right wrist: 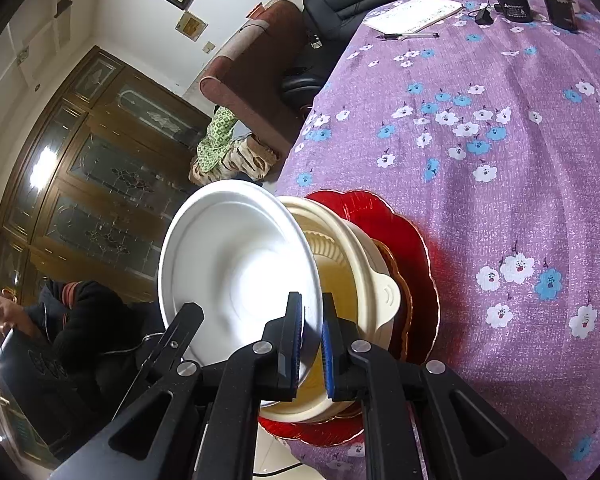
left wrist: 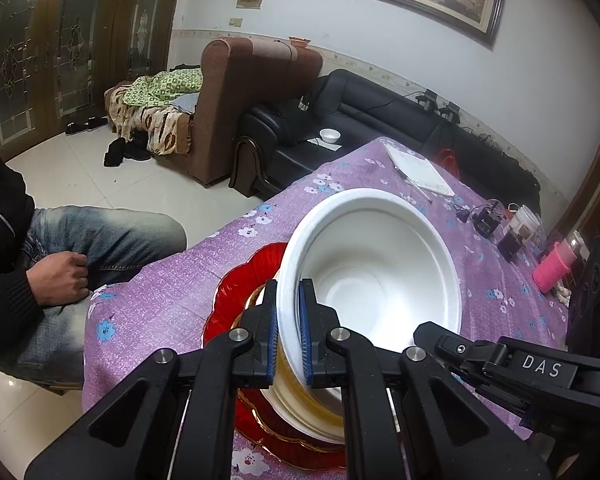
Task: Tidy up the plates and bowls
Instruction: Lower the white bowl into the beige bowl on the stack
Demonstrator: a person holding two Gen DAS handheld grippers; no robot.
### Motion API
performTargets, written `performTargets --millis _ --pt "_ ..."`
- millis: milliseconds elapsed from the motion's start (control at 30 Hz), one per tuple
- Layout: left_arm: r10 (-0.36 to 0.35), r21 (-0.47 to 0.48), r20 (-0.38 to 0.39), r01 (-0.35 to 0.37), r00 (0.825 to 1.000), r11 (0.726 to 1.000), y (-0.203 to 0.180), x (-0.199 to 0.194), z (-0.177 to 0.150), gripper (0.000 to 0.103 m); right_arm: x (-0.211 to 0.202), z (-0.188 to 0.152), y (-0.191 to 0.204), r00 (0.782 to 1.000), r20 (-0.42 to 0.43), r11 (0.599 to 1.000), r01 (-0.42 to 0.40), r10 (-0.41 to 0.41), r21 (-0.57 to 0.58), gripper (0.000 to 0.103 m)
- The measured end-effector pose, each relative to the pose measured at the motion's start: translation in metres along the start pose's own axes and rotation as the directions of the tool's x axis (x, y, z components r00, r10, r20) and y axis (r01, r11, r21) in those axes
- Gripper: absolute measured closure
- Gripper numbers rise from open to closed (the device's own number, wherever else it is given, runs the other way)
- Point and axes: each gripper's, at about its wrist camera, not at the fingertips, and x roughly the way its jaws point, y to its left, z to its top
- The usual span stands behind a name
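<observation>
Cream bowl (right wrist: 340,240) half hidden behind white bowl (right wrist: 236,264)

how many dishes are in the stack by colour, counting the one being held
white bowl, held by left claw and right claw: 1
cream bowl: 1
amber plate: 1
red plate: 1
total: 4

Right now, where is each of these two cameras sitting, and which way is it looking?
Left wrist: sits on the left gripper, looking along its fingers at the white bowl it clamps by the rim, over a red plate; the other gripper's arm shows at right.
Right wrist: sits on the right gripper, tilted sideways, clamping the same white bowl's rim above a cream bowl.
Shared: white bowl, red plate, purple flowered tablecloth, notebook.
</observation>
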Motion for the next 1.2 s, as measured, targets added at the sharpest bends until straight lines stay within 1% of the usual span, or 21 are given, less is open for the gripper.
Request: performTargets --millis 500,633,800,867,933,1033,1100,1200 --pt "0.004 0.012 -0.008 -0.004 1.000 1.000 -0.002 0.003 0.001 0.095 0.003 0.001 -0.002 1.000 -0.003 1.000 -0.001 0.001 0.010 0.095" --pt "-0.003 0.025 -0.024 0.003 1.000 1.000 -0.003 0.004 0.001 0.095 0.003 0.002 -0.003 1.000 -0.022 1.000 -0.002 0.003 0.020 0.095" --pt "-0.017 0.035 -0.062 0.019 0.998 0.999 -0.003 0.005 0.004 0.095 0.001 0.005 -0.004 0.999 -0.048 0.999 0.003 -0.001 0.047 0.094" --pt "-0.038 0.023 -0.082 0.040 0.996 0.999 0.001 0.005 0.006 0.095 0.001 0.006 -0.003 0.998 -0.063 0.998 0.009 -0.006 0.057 0.094" --pt "-0.070 0.018 -0.119 0.073 0.990 0.997 0.003 0.005 0.010 0.095 -0.001 0.009 -0.001 0.997 -0.071 0.998 0.015 -0.011 0.061 0.095" --pt "-0.101 0.013 -0.158 0.104 0.982 0.994 0.004 0.004 0.015 0.095 -0.004 0.013 0.006 0.995 -0.089 0.998 0.055 -0.051 0.040 0.094" --pt "-0.109 0.030 -0.179 0.117 0.978 0.993 0.001 0.002 0.017 0.095 -0.008 0.014 0.010 0.992 -0.102 0.997 0.077 -0.074 0.024 0.094" --pt "-0.129 0.040 -0.223 0.142 0.966 0.989 -0.002 0.000 0.016 0.094 -0.014 0.015 0.013 0.987 -0.120 0.995 0.104 -0.103 0.005 0.093"
